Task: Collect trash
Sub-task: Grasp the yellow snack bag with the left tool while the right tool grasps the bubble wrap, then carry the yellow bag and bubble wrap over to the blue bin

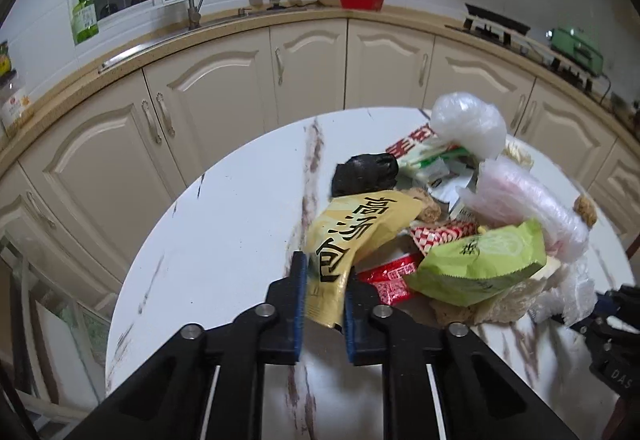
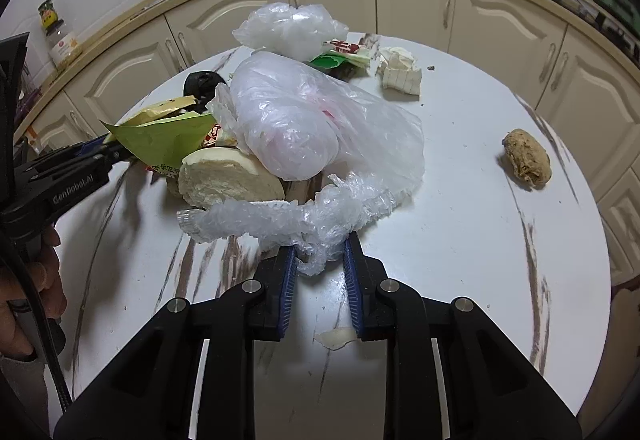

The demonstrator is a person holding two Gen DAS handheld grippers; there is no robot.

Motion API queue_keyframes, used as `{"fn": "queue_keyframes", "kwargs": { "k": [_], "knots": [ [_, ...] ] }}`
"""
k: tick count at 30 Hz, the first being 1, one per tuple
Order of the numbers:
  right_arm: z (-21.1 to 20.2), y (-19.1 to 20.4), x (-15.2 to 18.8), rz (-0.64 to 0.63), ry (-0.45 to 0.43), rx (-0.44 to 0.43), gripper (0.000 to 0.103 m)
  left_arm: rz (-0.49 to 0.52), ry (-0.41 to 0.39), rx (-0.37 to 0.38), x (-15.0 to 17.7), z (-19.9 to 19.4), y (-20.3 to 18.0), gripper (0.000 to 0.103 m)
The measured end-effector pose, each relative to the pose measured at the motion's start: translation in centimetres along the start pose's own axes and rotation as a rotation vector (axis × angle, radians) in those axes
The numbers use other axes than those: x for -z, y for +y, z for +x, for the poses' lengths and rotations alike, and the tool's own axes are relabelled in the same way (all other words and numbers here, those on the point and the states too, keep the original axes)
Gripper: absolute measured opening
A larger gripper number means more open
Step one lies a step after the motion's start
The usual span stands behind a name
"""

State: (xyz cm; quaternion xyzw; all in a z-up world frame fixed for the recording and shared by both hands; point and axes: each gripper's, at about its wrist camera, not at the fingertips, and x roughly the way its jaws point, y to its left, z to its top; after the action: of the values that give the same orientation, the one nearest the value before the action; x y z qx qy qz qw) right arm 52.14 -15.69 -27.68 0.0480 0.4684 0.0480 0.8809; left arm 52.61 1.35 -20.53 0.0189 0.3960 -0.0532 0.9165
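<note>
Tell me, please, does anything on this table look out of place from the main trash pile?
Yes: a brown crumbly lump lies alone toward the right edge of the table, well apart from the pile, and a small pale scrap lies between the right gripper's fingers.

Your table looks glossy white, marble-veined. The clear bag is thin crinkled plastic; the yellow packet and green packet seem smooth foil-plastic. The brown lump looks rough, possibly bread.
</note>
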Motion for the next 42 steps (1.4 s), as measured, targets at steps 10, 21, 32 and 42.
{"fn": "queue_keyframes", "kwargs": {
  "k": [10,21,32,42],
  "knots": [
    [-1.5,-0.4,0.5,0.016,-0.022,-0.007,0.020,-0.082,-0.009,0.043,1.1,-2.0,1.1,0.005],
    [-4.6,-1.3,1.6,0.038,-0.069,-0.012,0.018,-0.123,-0.056,0.055,4.5,-8.5,1.1,0.005],
    [-9.9,-2.0,2.8,0.061,-0.167,-0.025,0.018,-0.082,-0.185,0.083,5.9,-18.0,-2.4,0.005],
    [-17.3,-4.7,4.2,0.080,-0.303,-0.024,0.018,0.030,-0.300,0.161,6.3,-24.8,-9.4,0.005]
  ]
}}
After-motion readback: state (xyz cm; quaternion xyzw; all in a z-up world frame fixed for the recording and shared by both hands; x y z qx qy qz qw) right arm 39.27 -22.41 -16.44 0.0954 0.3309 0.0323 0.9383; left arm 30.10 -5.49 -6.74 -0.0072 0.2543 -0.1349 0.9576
